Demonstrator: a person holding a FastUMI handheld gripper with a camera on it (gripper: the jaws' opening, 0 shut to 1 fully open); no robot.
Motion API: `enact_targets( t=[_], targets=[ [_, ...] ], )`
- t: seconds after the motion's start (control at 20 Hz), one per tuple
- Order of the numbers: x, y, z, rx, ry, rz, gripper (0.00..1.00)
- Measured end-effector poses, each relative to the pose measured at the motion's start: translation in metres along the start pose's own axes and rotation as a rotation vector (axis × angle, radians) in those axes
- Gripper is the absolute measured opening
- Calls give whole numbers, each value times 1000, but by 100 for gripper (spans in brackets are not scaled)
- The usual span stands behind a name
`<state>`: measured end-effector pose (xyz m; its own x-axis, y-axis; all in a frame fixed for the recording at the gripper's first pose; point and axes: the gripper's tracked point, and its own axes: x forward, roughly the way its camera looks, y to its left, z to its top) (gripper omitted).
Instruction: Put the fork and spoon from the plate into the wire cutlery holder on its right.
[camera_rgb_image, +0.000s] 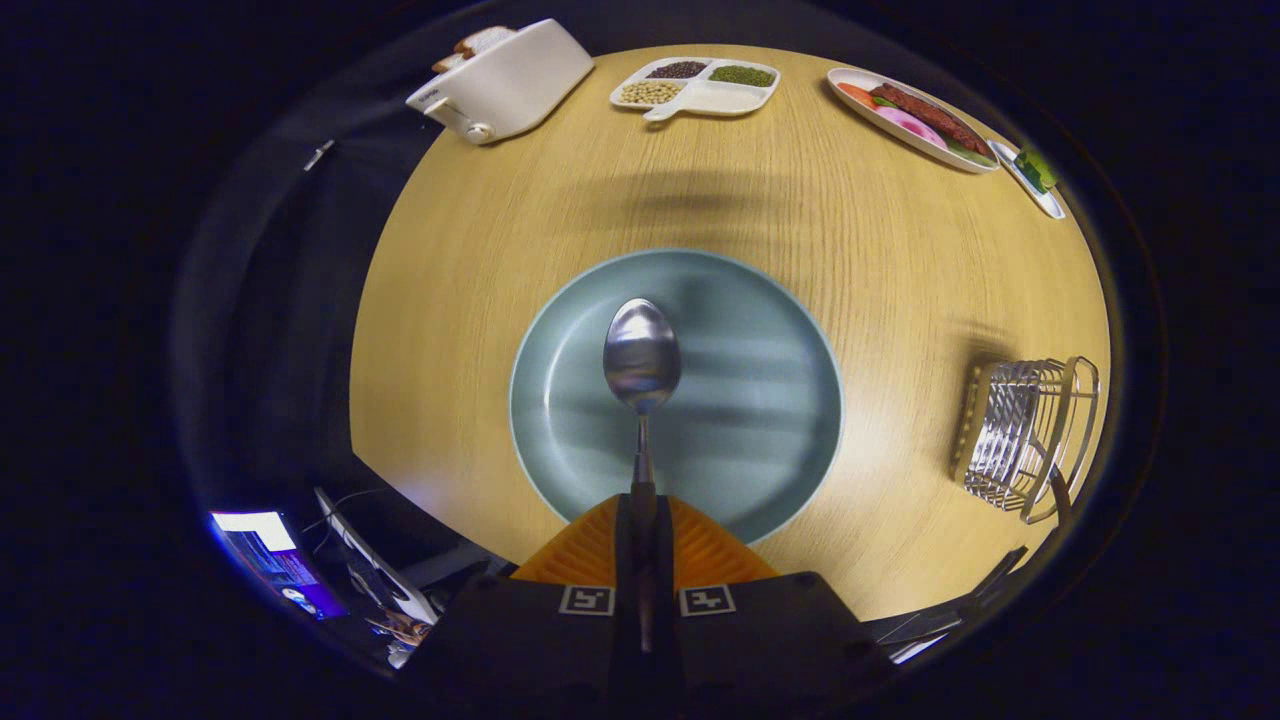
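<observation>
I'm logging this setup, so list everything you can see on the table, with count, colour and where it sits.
spoon: one, silver, handle clamped between the fingers, bowl over the plate
plate: one, grey-blue, just ahead of the fingers
wire cutlery holder: one, silver, right of the plate
toaster: one, white, far left, bread in it
divided tray: one, white, far middle, holding beans
food platter: one, white, far right
small dish: one, white, beside the platter
table: one, light wood, round
gripper: one, shut on the spoon

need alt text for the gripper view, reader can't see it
The tongs are shut on a spoon by its handle, bowl pointing forward over a grey-green plate on a round wooden table. A wire cutlery holder stands right of the plate; a toaster and food trays sit beyond.
</observation>
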<state>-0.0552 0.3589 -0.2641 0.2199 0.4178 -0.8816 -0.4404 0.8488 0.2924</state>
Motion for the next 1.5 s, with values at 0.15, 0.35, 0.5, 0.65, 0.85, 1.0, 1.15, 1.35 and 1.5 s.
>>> enact_targets(
  t=[0.15, 0.35, 0.5, 0.65, 0.85, 1.0, 1.15, 1.35, 1.5],
  targets=[
    [-33, -12, 3, 13, -21, 26, 9],
    [-87, -38, 10, 48, -32, 57, 8],
    [-123, -66, 15, 51, -40, 51, 9],
    [-153, -100, 7, 60, 24, 20, 9],
    [-169, -155, -9, 68, 126, -71, 9],
    [-166, -174, -15, 93, 183, -75, 9],
    [-162, -185, -24, 120, 256, -65, 9],
    [-151, -200, -26, 139, 306, -79, 9],
    [-144, -199, -21, 172, 340, -61, 9]
  ],
)
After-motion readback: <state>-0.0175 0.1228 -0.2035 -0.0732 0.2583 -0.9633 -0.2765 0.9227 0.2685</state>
